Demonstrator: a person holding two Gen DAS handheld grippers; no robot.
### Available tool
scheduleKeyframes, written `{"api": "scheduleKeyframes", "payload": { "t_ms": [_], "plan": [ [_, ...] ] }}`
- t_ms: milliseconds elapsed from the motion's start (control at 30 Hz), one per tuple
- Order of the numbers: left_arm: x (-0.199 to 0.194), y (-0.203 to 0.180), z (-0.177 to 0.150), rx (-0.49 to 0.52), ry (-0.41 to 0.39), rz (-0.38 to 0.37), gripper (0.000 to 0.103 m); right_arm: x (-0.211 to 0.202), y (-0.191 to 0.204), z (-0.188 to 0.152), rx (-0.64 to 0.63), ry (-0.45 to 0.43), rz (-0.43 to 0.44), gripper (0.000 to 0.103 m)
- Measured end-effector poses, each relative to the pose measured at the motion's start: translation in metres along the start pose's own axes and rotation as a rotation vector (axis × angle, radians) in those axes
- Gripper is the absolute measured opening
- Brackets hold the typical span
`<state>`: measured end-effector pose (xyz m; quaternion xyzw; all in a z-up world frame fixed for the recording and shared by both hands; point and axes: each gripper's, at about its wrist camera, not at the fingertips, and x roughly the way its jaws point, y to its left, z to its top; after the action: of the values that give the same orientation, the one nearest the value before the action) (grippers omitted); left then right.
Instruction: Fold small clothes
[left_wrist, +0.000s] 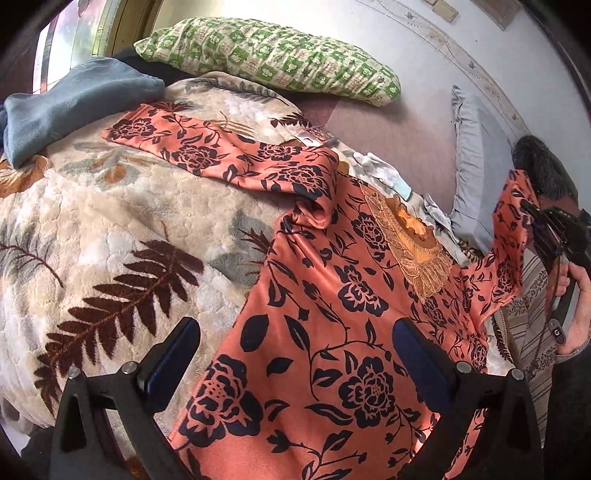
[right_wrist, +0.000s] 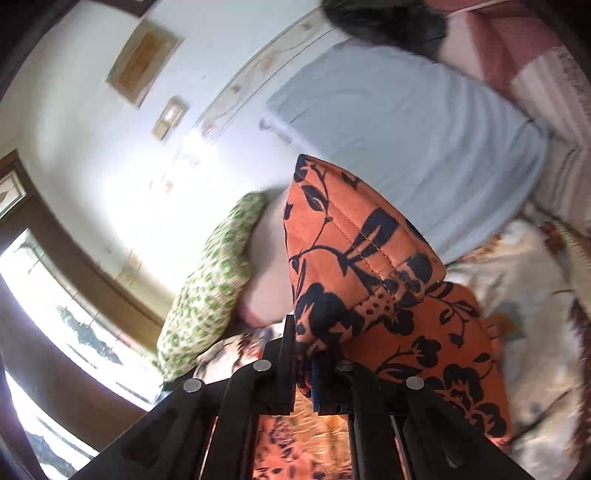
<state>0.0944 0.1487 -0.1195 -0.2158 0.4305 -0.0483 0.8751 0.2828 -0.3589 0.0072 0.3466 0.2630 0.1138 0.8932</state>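
Note:
An orange top with black flowers (left_wrist: 332, 302) lies spread on a fleece blanket (left_wrist: 110, 221) on the bed, one sleeve (left_wrist: 207, 147) stretched out to the far left. My left gripper (left_wrist: 295, 354) is open and empty, low over the top's body, a finger on each side of the cloth. My right gripper (left_wrist: 532, 214) is shut on the other sleeve's cuff and holds it lifted at the right. In the right wrist view the gripper (right_wrist: 304, 354) pinches the cuff (right_wrist: 354, 254), which stands up above the fingers.
A green-patterned pillow (left_wrist: 273, 55) lies at the bed's head by the wall. A blue folded cloth (left_wrist: 74, 103) lies at far left. A grey-blue pillow (left_wrist: 476, 166) and white garments (left_wrist: 380, 170) lie to the right. A window (right_wrist: 55, 295) is beyond.

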Motion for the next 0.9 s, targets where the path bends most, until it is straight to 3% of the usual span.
{"api": "scheduleKeyframes", "payload": {
  "t_ms": [100, 133, 167, 200, 233, 300, 367, 467, 567, 667, 700, 767, 900],
  "plan": [
    [-0.008, 0.013, 0.007, -0.021, -0.03, 0.027, 0.103, 0.074, 0.034, -0.052, 0.014, 0.132, 0.041, 0.01],
    [-0.008, 0.017, 0.01, -0.027, -0.037, 0.036, 0.103, 0.103, 0.034, -0.074, 0.033, 0.206, 0.04, 0.018],
    [-0.009, 0.021, 0.014, -0.034, -0.044, 0.047, 0.103, 0.133, 0.032, -0.099, 0.036, 0.302, 0.033, 0.051],
    [-0.009, 0.026, 0.018, -0.041, -0.051, 0.056, 0.103, 0.154, 0.029, -0.131, 0.031, 0.409, 0.003, 0.073],
    [-0.009, 0.03, 0.023, -0.047, -0.055, 0.062, 0.103, 0.171, 0.022, -0.157, 0.034, 0.498, -0.033, 0.084],
    [-0.007, 0.038, 0.033, -0.057, -0.075, 0.073, 0.103, 0.171, 0.008, -0.185, 0.069, 0.544, -0.025, 0.084],
    [0.002, 0.045, 0.047, -0.067, -0.077, 0.081, 0.103, 0.151, -0.003, -0.178, 0.08, 0.48, 0.002, 0.084],
    [0.022, 0.06, 0.076, -0.108, -0.083, 0.09, 0.103, 0.118, -0.006, -0.16, -0.035, 0.426, -0.062, 0.084],
    [0.05, 0.081, 0.111, -0.201, -0.061, 0.067, 0.103, 0.093, -0.021, -0.141, -0.138, 0.35, -0.186, 0.089],
    [0.078, 0.109, 0.142, -0.326, -0.035, 0.015, 0.103, 0.104, -0.071, -0.137, -0.036, 0.397, -0.349, 0.091],
    [0.083, 0.12, 0.149, -0.378, -0.038, 0.0, 0.103, 0.104, -0.089, -0.141, 0.003, 0.41, -0.319, 0.091],
    [0.091, 0.145, 0.161, -0.493, -0.057, -0.01, 0.103, 0.093, -0.091, -0.142, -0.03, 0.345, -0.257, 0.092],
    [0.1, 0.192, 0.172, -0.693, -0.109, -0.016, 0.102, 0.091, -0.087, -0.147, -0.117, 0.361, -0.266, 0.094]
  ]
}}
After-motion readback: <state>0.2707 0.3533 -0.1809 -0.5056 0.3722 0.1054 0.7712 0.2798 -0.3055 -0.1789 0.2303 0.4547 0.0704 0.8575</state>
